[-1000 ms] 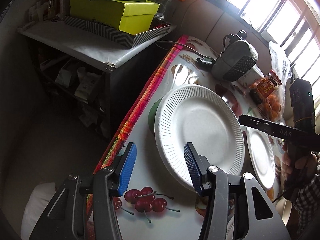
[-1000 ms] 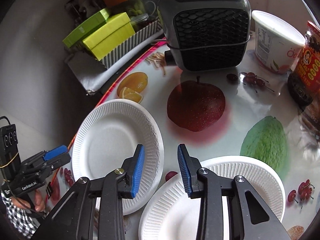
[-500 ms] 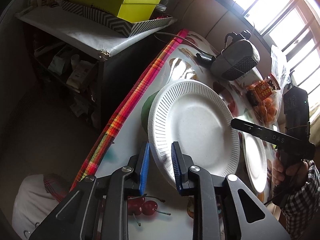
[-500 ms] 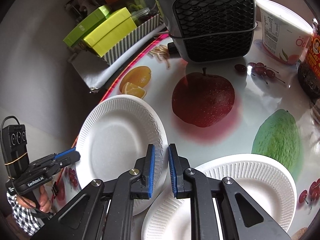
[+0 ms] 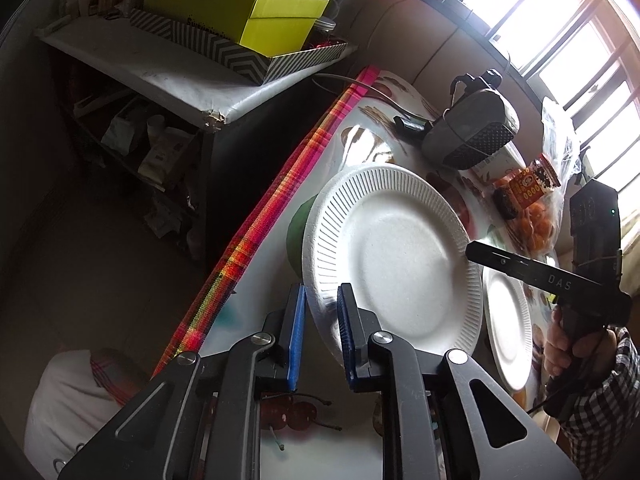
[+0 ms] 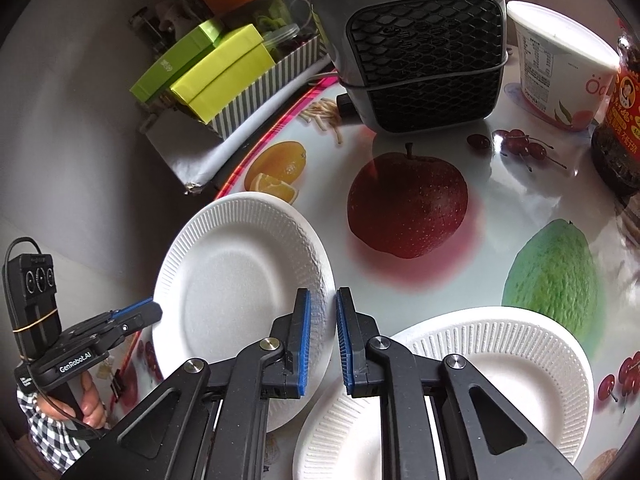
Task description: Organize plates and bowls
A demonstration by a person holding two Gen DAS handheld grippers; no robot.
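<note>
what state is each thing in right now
left plate, rim pinched on both sides
right plate, lying flat, not gripped
left gripper, fingers closing on left plate
right gripper, shut on left plate
heater, display lit

Two white paper plates (image 6: pixel 240 280) (image 6: pixel 500 372) lay on the bench (image 6: pixel 480 184), one left of the right jaws and one right. One heater (image 6: pixel 416 52), one white tub (image 6: pixel 560 68) and one jar (image 6: pixel 620 120) stood beyond them.
</note>
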